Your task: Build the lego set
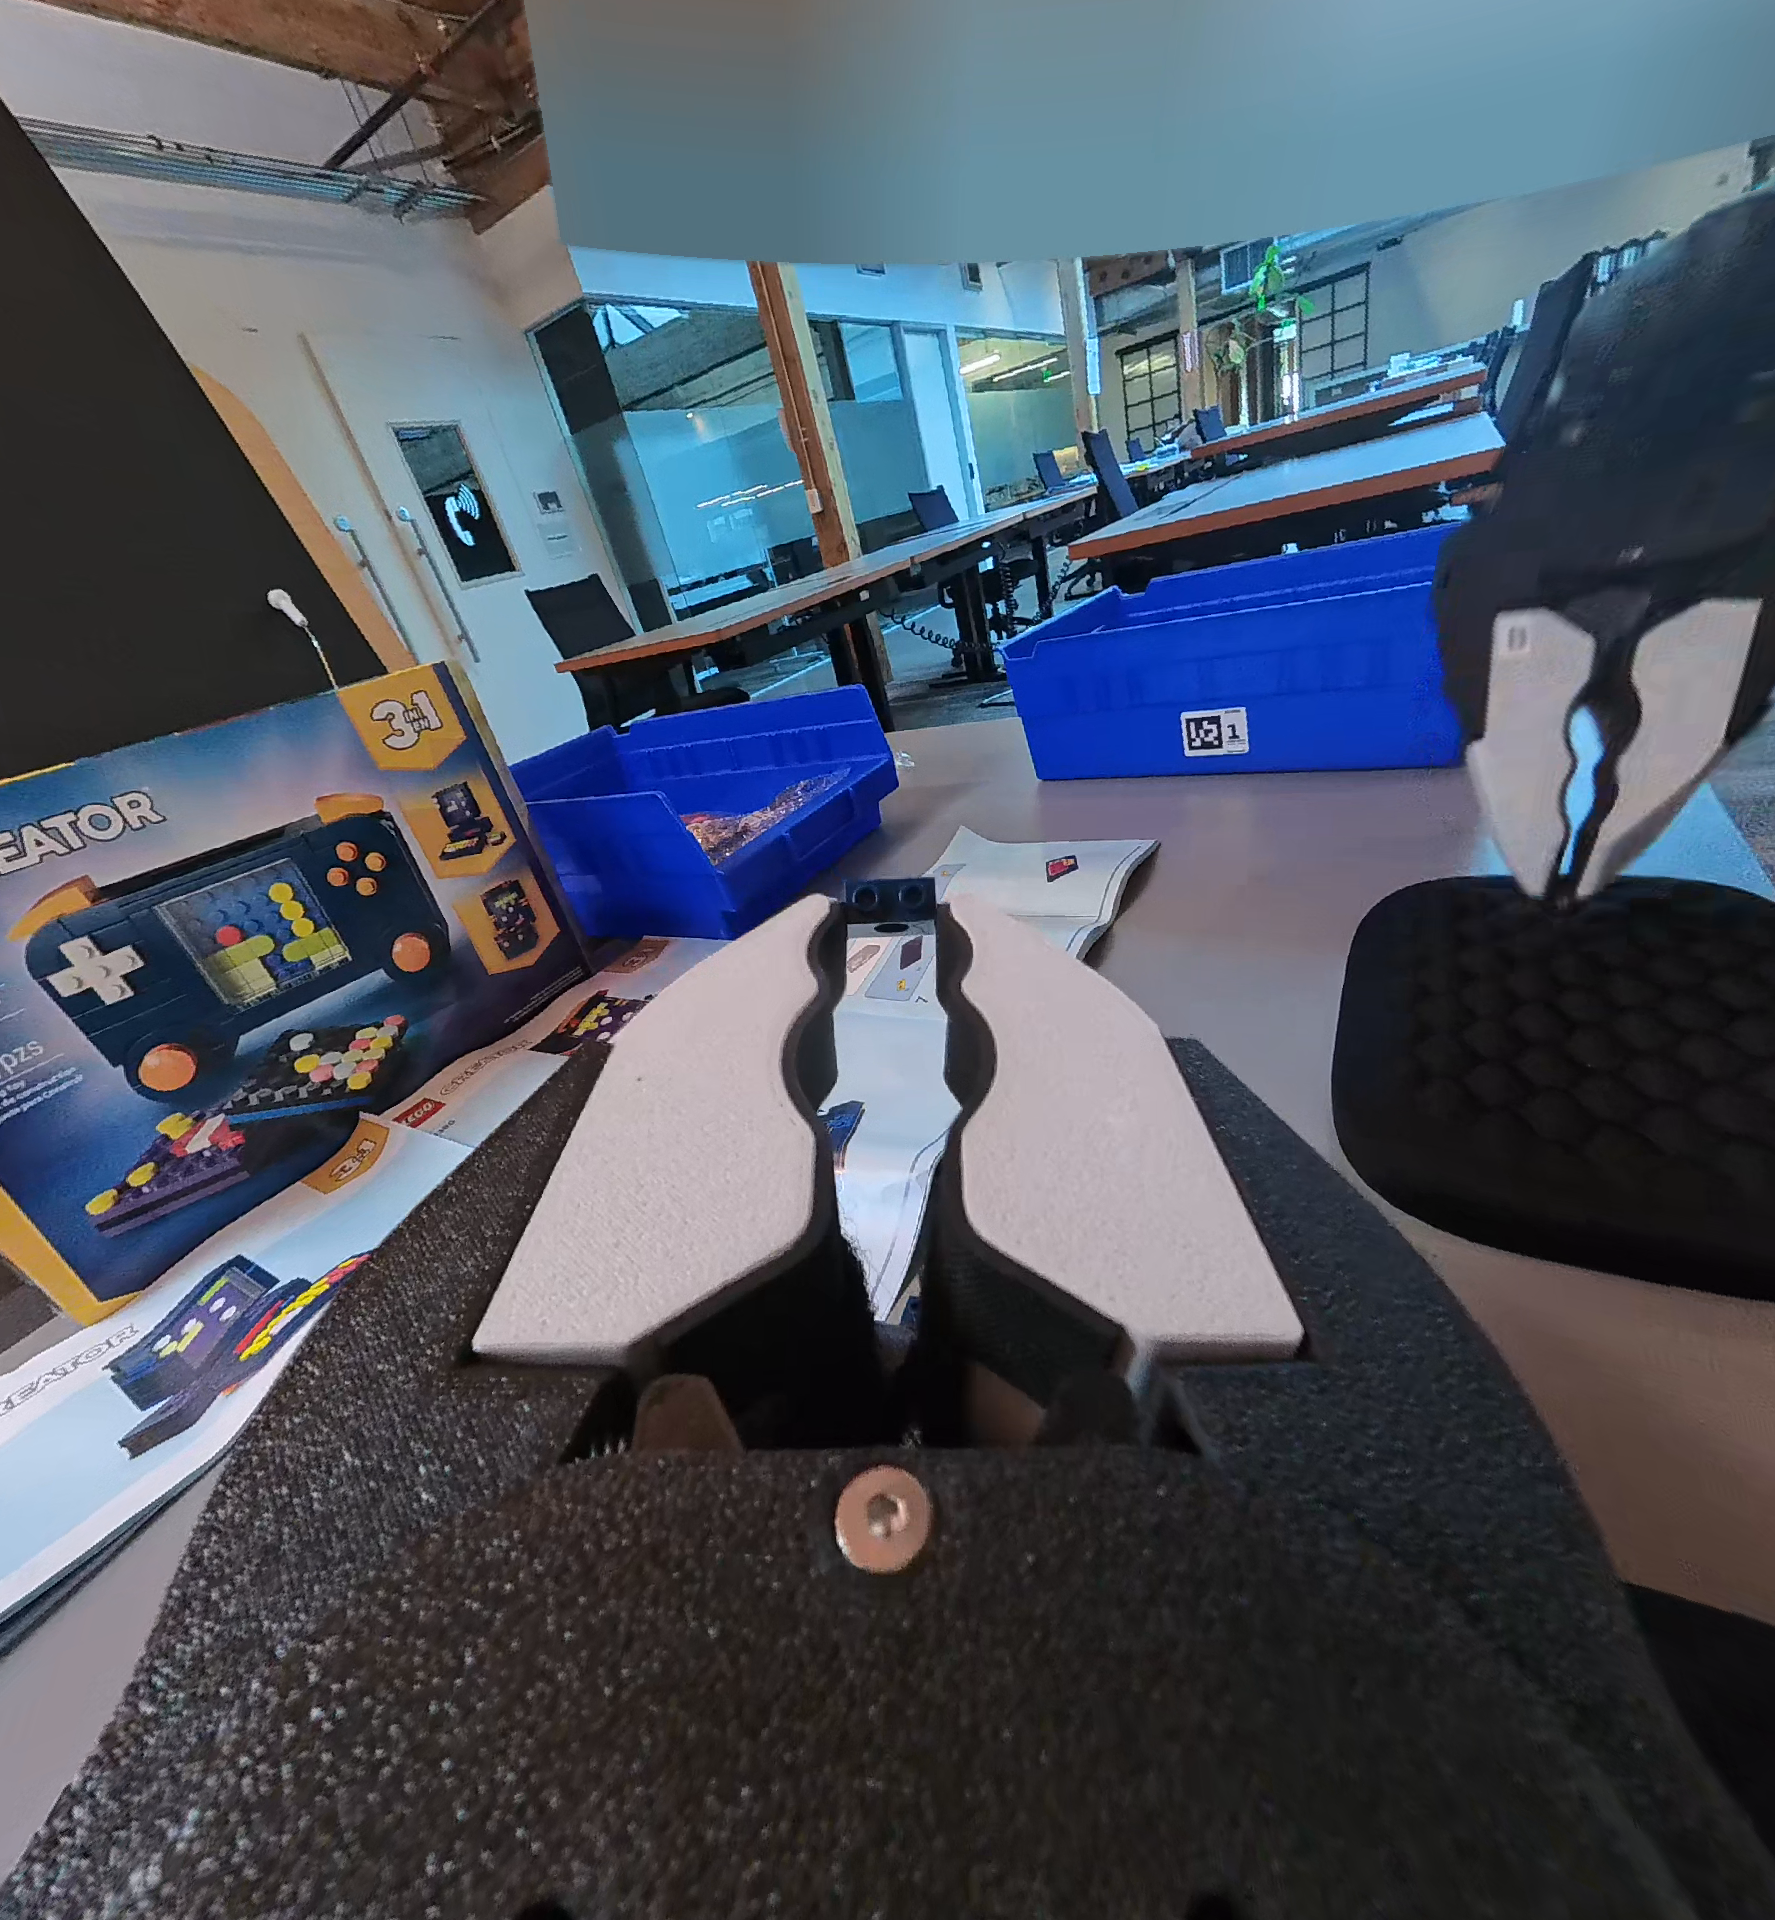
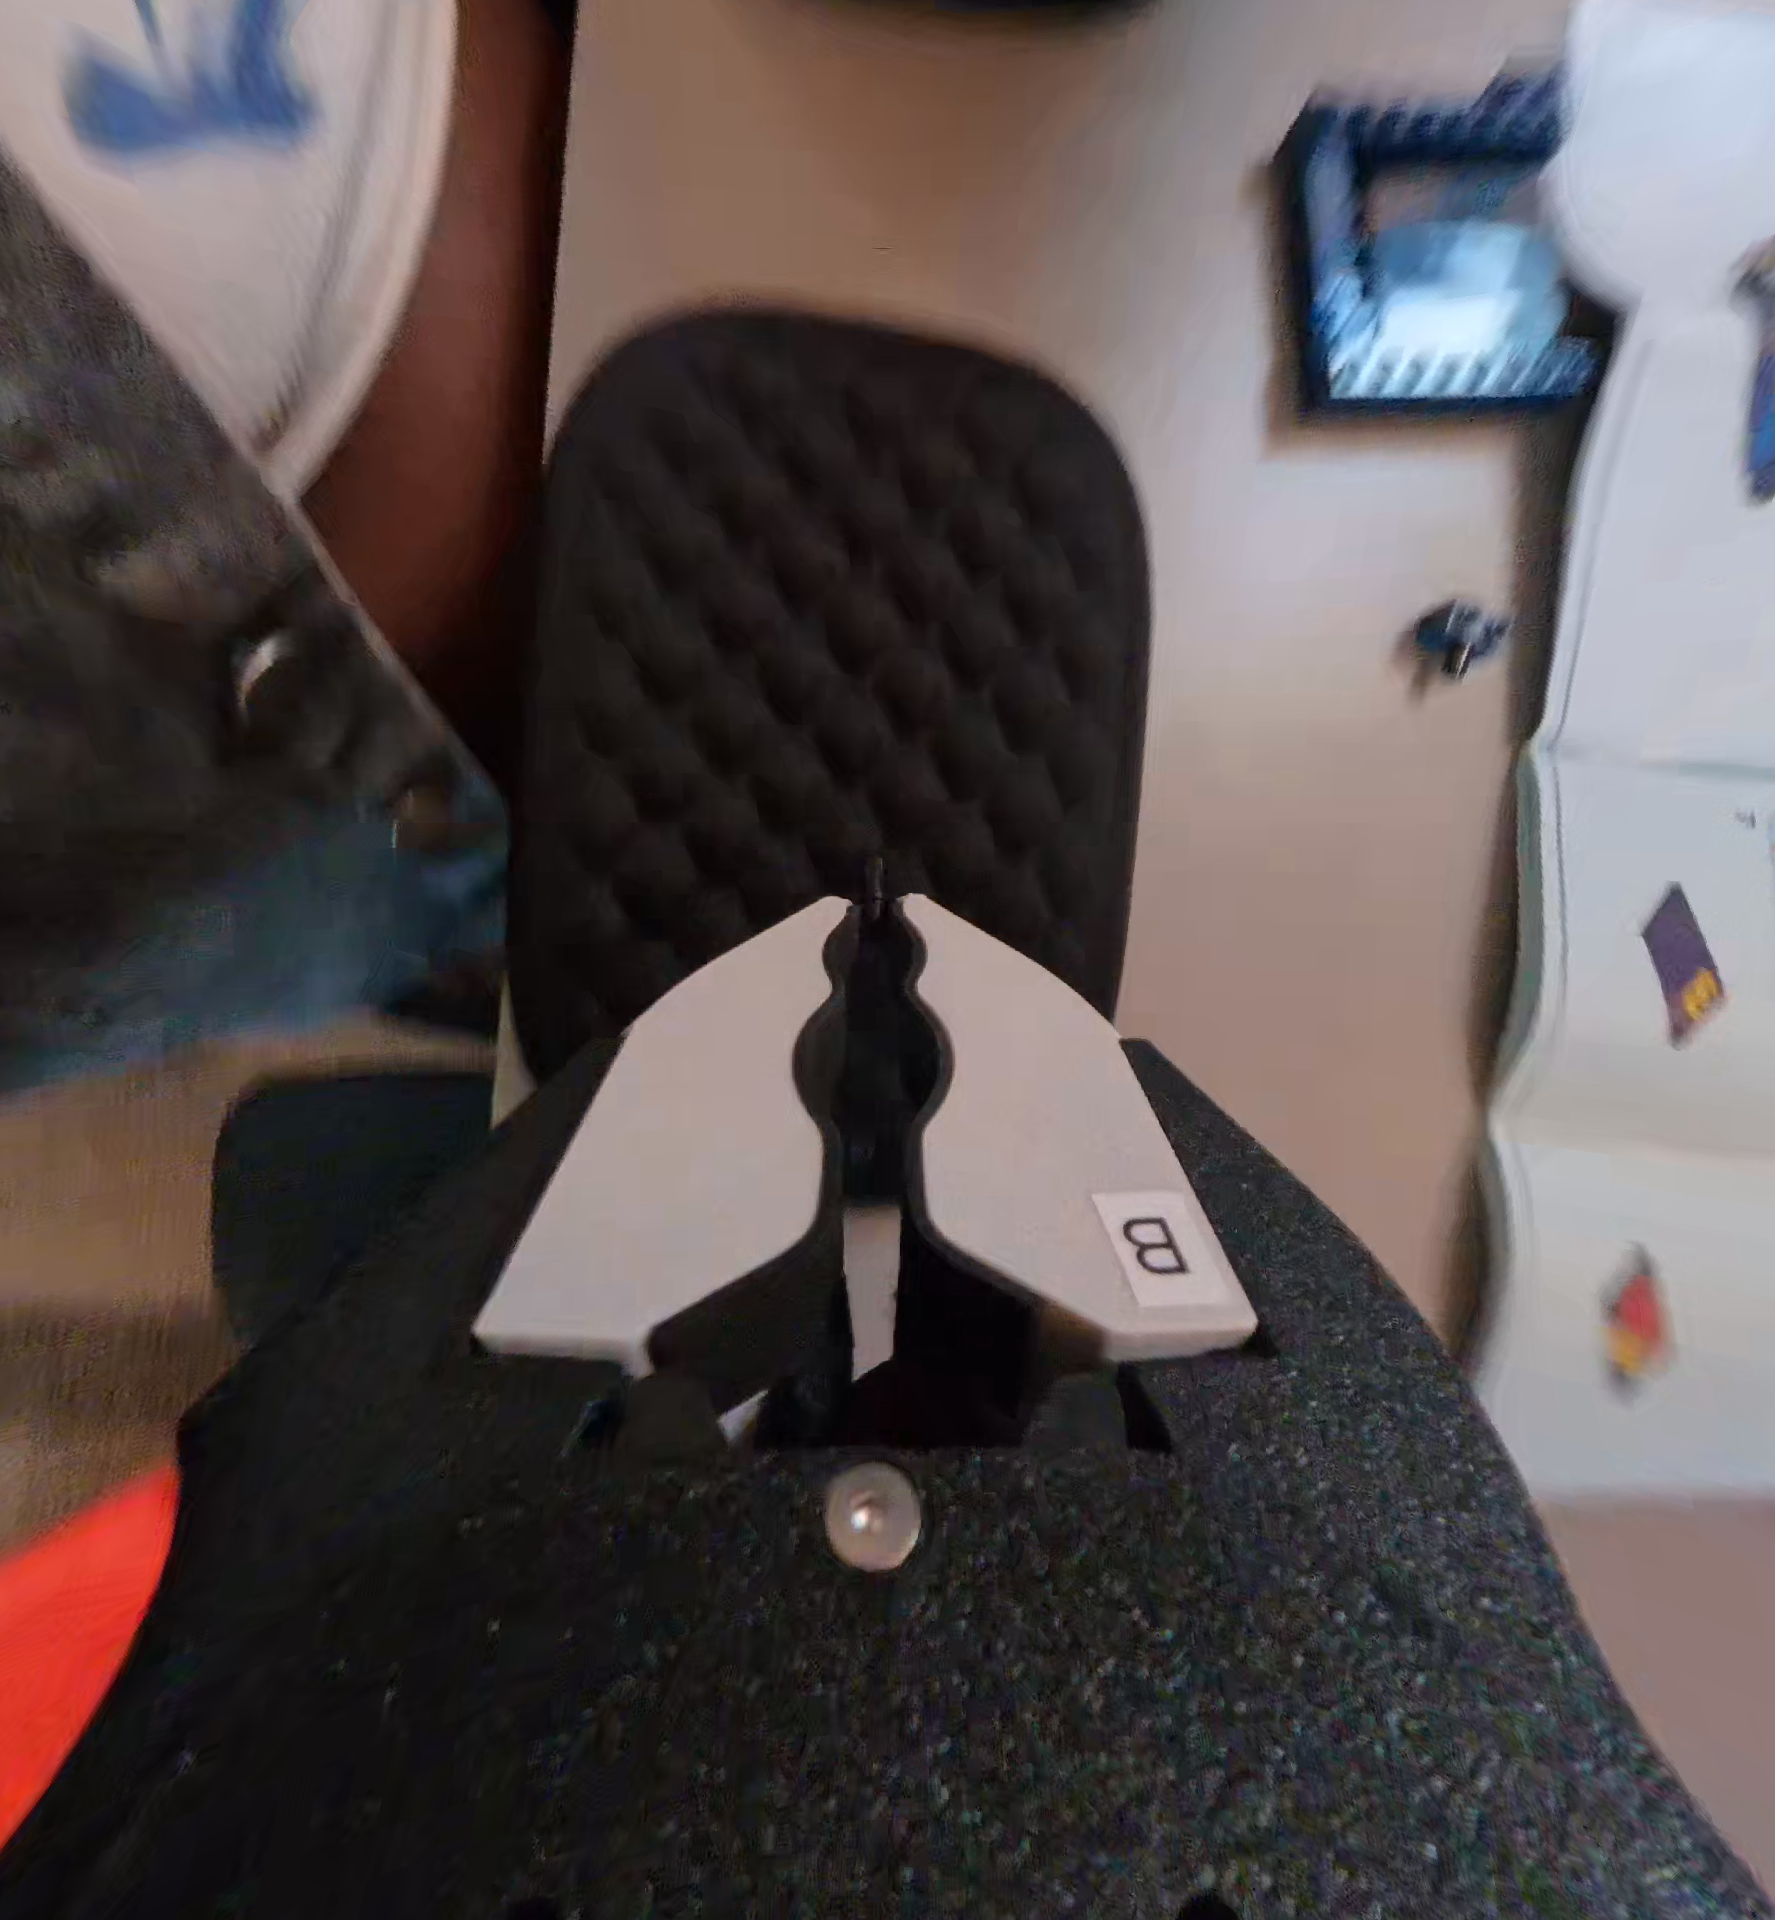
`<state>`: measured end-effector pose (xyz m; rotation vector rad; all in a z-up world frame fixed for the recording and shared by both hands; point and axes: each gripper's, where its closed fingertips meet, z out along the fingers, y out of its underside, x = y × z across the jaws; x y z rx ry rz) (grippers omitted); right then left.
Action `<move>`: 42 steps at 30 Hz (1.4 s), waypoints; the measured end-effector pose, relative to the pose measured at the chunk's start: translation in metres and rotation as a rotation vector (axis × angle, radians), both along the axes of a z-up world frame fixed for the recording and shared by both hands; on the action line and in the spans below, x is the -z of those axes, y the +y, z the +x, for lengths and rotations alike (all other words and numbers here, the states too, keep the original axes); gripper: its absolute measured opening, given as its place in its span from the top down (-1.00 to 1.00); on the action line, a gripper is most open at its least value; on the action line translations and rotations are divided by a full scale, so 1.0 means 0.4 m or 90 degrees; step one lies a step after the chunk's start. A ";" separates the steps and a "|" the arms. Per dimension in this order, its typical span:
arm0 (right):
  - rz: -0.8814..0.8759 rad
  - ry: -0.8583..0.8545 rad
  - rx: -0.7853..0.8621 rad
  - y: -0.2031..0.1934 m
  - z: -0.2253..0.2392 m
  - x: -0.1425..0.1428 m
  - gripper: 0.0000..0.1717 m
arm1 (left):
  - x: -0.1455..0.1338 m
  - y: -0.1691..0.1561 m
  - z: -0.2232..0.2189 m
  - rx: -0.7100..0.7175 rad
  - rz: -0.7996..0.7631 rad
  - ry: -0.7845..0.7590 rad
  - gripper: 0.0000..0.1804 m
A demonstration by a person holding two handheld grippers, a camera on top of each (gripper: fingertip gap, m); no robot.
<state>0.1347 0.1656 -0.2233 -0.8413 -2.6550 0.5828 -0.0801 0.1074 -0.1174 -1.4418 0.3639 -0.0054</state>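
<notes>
Right, my left tool (image 1: 888,914) is clamped on a small dark blue studded brick (image 1: 889,896), pinched at the very fingertips and held above the desk (image 1: 1278,894), over an open instruction booklet (image 1: 1049,883). My right tool (image 2: 875,906) stands nearly together, its tips pinching a tiny dark piece (image 2: 874,881) that pokes out just past them; the piece is too small and dark against the black dimpled pad (image 2: 831,582) for me to say what it is. From the left wrist view those tips sit right down at the pad's far edge.

As for progress, I judge it early: one brick in hand, one small bit at the other tips, and no assembled model that I can see.

Counting: two blue bins (image 1: 717,800), the nearer one holding clear bags of parts, the farther bin (image 1: 1236,665) bearing a white sticker; one toy set box (image 1: 228,977) standing at left; one black pad; several printed booklets spread about
</notes>
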 end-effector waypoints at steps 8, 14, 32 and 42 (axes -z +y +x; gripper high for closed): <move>0.296 -0.197 -0.046 0.022 0.042 0.017 0.94 | -0.005 -0.005 0.010 0.000 0.004 0.028 0.83; 0.293 -0.142 -0.072 -0.018 0.016 0.018 0.94 | -0.008 -0.007 0.014 0.007 0.006 0.025 0.83; 0.286 -0.112 -0.089 -0.057 -0.010 0.024 0.94 | -0.005 -0.007 0.016 0.004 0.002 0.034 0.83; 0.349 -0.138 -0.123 -0.064 -0.018 0.015 0.95 | -0.006 -0.008 0.018 0.004 0.000 0.037 0.83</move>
